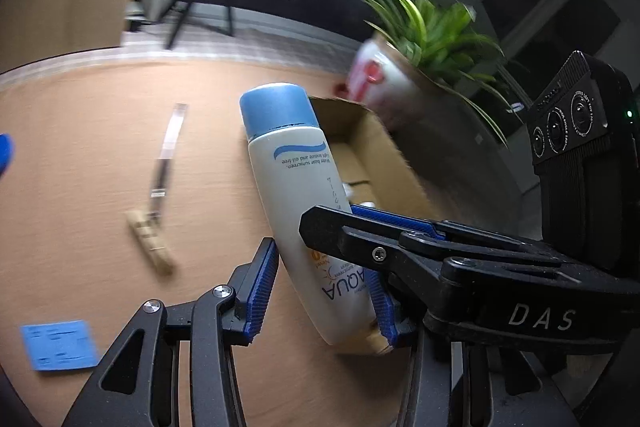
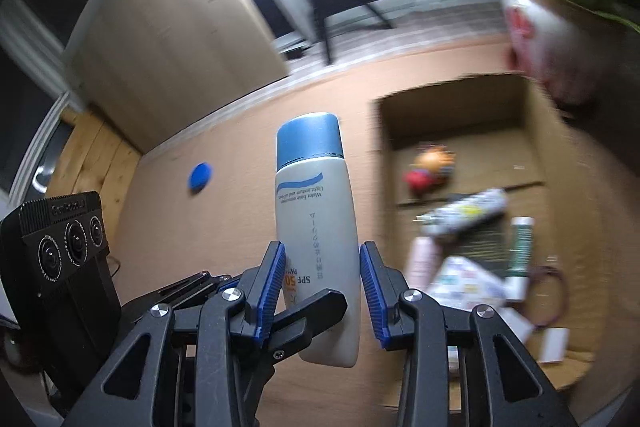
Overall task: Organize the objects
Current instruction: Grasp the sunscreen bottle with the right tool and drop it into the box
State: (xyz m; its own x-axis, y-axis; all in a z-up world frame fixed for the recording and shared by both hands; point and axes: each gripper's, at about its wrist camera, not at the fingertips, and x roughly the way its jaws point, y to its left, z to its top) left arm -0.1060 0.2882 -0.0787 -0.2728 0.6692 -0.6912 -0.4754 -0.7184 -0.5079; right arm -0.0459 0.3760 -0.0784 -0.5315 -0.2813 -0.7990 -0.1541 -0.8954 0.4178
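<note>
- The sunscreen bottle [image 2: 316, 223] has its lower label covered by the crossing black finger of the left gripper [image 2: 308, 311].
- Right of the right gripper [image 2: 320, 287], the contents of the cardboard box [image 2: 460, 95] smear into blur; a tube [image 2: 464, 211] cannot be read.
- The potted plant [image 2: 560, 39] is cut off by the frame's edge.
- Left of the left gripper [image 1: 320, 291], writing on the blue card [image 1: 60, 345] is too blurred to read.

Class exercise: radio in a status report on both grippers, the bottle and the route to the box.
Left gripper and right gripper both shut on sunscreen bottle. Bottle aloft over table. Cardboard box open, part filled. Nothing blocking.
</note>
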